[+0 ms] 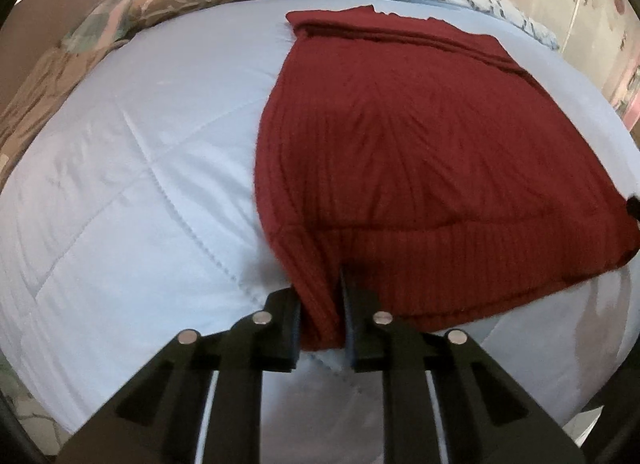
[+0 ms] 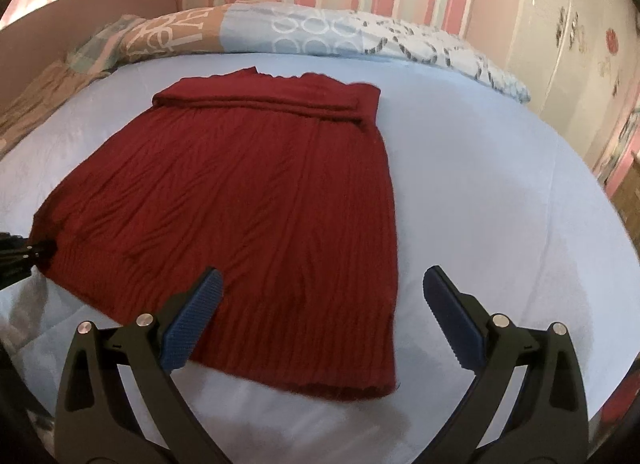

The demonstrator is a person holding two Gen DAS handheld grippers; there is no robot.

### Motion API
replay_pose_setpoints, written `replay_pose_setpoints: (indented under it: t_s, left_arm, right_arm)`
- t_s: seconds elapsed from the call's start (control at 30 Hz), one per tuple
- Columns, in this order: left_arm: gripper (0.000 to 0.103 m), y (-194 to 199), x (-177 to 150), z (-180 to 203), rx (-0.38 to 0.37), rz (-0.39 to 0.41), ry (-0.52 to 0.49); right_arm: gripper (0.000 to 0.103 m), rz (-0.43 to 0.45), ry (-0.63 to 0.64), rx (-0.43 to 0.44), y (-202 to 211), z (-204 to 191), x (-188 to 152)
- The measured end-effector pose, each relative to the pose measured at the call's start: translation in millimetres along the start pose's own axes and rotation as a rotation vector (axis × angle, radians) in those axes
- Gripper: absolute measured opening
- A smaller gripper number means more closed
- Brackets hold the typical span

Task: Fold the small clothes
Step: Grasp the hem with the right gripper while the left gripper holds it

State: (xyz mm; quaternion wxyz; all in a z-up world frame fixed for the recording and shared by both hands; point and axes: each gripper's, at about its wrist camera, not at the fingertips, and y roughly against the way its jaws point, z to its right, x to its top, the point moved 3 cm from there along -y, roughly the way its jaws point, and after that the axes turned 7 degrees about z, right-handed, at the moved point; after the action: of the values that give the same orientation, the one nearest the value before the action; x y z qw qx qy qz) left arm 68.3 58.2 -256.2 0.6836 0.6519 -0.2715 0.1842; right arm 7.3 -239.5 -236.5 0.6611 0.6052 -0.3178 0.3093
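The left tongs (image 1: 320,304) are closed tight, the two black fingers (image 1: 362,328) pinching a bunched fold of cloth between them, held low and level. The right tongs (image 2: 320,284) are spread wide, blue ribbed pads (image 2: 192,324) facing inward, gripping nothing, tilted downward and hovering.

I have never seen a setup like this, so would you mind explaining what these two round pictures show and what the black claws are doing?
Each black claw is a hand-held two-finger gripper with a fisheye camera looking along its fingers. One picture is from the left gripper, the other from the right gripper. On the pale blue quilt lies a dark red ribbed knit garment, its far end already folded over. The left gripper is shut on the garment's near corner. The right gripper is open, holding nothing, just above the hem's other end. Patterned bedding lies behind.
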Motion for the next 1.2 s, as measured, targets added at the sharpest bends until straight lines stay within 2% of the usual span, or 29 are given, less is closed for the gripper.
replay_pose_setpoints:
  t_s: [0.27,0.43,0.6,0.7,0.8,0.87,1.0,1.2]
  left_arm:
    - [0.017,1,-1,0,-0.005,0.009,0.004]
    - [0.017,2,-1,2,-0.004,0.011,-0.009]
    - [0.017,2,0,3,-0.005,0.01,-0.003]
    - [0.017,0,2,1,-0.013,0.006,0.007]
    - [0.017,0,4,2,-0.016,0.01,0.001]
    - [0.017,-1,6,1,-0.021,0.01,0.004]
    - [0.016,0,8,-2,-0.037,0.016,0.031]
    - [0.014,10,3,-2,-0.04,0.046,0.025]
  right_arm:
    - [0.1,-0.063,-0.126,0.008,-1,18,-29]
    - [0.099,-0.11,-0.224,0.064,-5,22,-40]
    - [0.091,-0.123,-0.241,0.079,-11,18,-39]
    - [0.073,-0.15,-0.317,0.128,-18,21,-37]
    - [0.06,-0.162,-0.312,0.136,-19,20,-35]
    - [0.04,-0.162,-0.286,0.135,-20,18,-34]
    - [0.015,-0.151,-0.268,0.149,-17,20,-32]
    - [0.014,-0.107,-0.242,0.167,-3,26,-25]
